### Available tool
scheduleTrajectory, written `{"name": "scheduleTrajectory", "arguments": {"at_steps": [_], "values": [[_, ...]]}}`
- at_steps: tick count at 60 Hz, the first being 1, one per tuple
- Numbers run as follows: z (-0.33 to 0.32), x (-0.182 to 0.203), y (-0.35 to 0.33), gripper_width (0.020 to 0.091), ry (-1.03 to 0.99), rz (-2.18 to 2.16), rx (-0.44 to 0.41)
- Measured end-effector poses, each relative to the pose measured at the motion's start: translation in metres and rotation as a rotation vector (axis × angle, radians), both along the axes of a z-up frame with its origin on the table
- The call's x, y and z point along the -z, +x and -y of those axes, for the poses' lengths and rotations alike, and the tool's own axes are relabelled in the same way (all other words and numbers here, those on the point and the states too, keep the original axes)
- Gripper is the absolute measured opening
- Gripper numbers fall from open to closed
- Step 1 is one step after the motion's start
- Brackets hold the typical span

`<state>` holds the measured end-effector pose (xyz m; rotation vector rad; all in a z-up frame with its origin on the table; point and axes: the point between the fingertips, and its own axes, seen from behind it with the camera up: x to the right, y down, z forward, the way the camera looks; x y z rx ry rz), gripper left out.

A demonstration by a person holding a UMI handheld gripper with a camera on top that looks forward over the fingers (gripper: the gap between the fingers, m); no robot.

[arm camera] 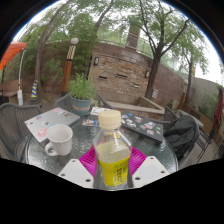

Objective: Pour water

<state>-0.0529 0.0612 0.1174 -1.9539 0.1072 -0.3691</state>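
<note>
One bottle and one mug are what matter on my feed right now, plus a fair bit of clutter around them. Going from the left: something orange point(10, 55) sticks out at the far edge of the yard, can't tell what it is. On the round glass table point(60, 160) there's a flat board or book point(50, 122) with a pale cover lying near the left rim, and just in front of it a white mug point(58, 139), upright, handle toward the left, standing on its own well clear of my fingers. A potted plant point(80, 92) sits behind the table on that side.

Dead centre is the bottle point(112, 152): clear plastic, yellowish liquid inside, white cap on, yellow label, standing upright. My gripper point(112, 172) has it pinched, with the pink pads point(90, 160) pressed up against the lower body on both sides, so I'd call that a firm clamp on the bottle. It's to the right of the mug, not touching it.

Further right there's another flat thing point(148, 127) with a patterned cover on the table, then a dark chair point(185, 130) at the right rim. A stone fireplace point(120, 75) and trees fill the background.
</note>
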Motion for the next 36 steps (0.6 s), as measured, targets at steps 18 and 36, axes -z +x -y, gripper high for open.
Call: {"name": "scheduleTrajectory", "arguments": {"at_steps": [18,36], "values": [[-0.101,-0.073,-0.011,0.0385,-0.257,1.259,-0.188],[-0.136,-0.054,-0.043,0.0385,-0.628,1.981,-0.527]]}}
